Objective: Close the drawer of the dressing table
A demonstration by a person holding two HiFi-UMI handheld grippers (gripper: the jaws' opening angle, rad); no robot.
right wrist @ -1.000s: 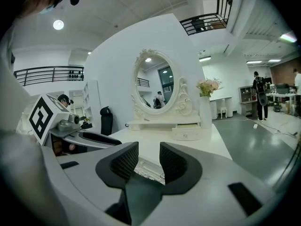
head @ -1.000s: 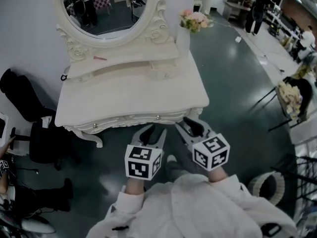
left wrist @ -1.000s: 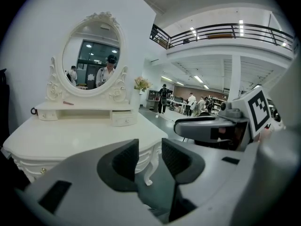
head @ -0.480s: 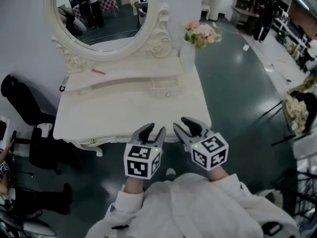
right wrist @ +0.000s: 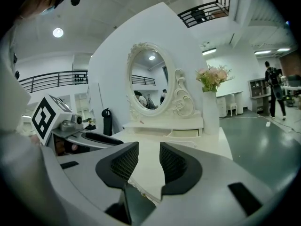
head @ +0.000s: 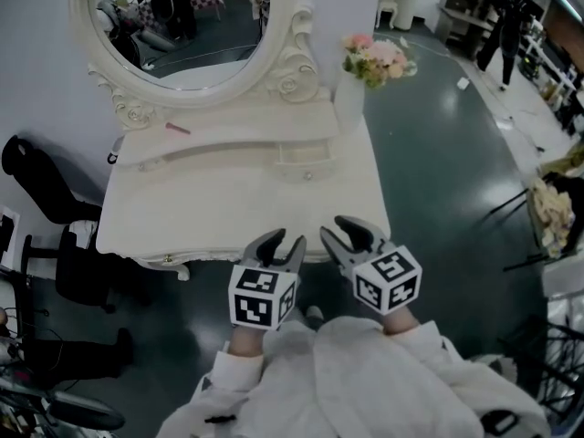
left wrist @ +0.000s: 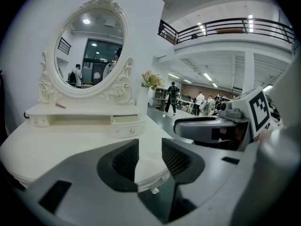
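The left hand-held gripper (head: 278, 242) and right hand-held gripper (head: 345, 231) hung part-open and empty at the worktop's (head: 201, 210) near edge, while the drawer (head: 306, 157), ajar at the back, likely needed a square push.

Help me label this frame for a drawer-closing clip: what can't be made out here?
- Table front, head view: mostly under the tabletop overhang, and behind the left gripper and right gripper.
- Small drawer, its inside: too small in the head view, seen too flat in both gripper views.
- Pink item on the shelf: too small to identify in any view.
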